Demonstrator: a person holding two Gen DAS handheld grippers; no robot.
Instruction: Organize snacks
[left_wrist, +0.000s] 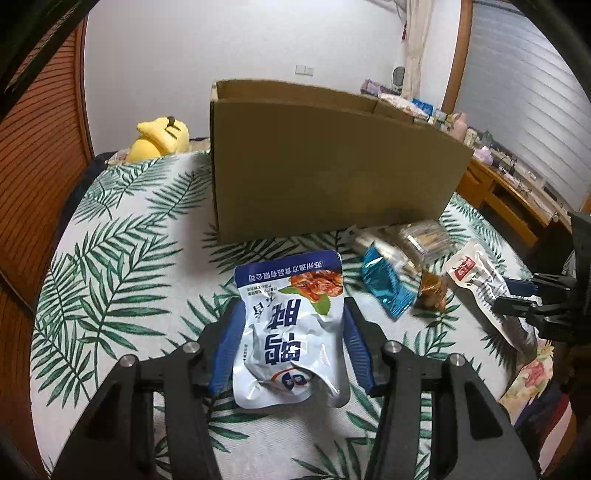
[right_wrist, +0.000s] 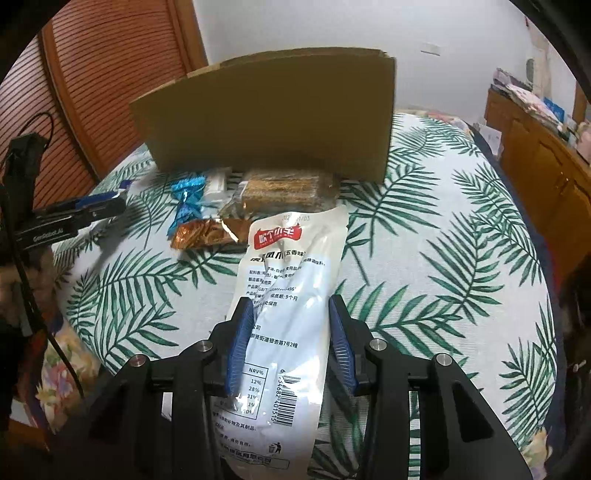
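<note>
My left tool (left_wrist: 293, 325) is clamped on a white and blue snack pouch (left_wrist: 291, 328), its 2 blue pads pressing the pouch's sides so the foil crumples between them, and the pouch hangs above the leaf-print bed (left_wrist: 122, 258). My right tool (right_wrist: 291, 332) grips a long white snack packet (right_wrist: 288, 295) across its width, the red logo end pointing away from me and the barcode end trailing back under the tool.

Straight ahead of both tools stands an open cardboard box (right_wrist: 266, 114) on the bed. Between the box and my right tool lies a small heap: a clear pack of brown bars (right_wrist: 284, 192) against the box, a blue foil wrapper (right_wrist: 188, 203) to its left, and an orange-brown wrapper (right_wrist: 207, 234) just beyond the white packet's far end. Far left of the box sits a yellow plush toy (left_wrist: 162, 138).
</note>
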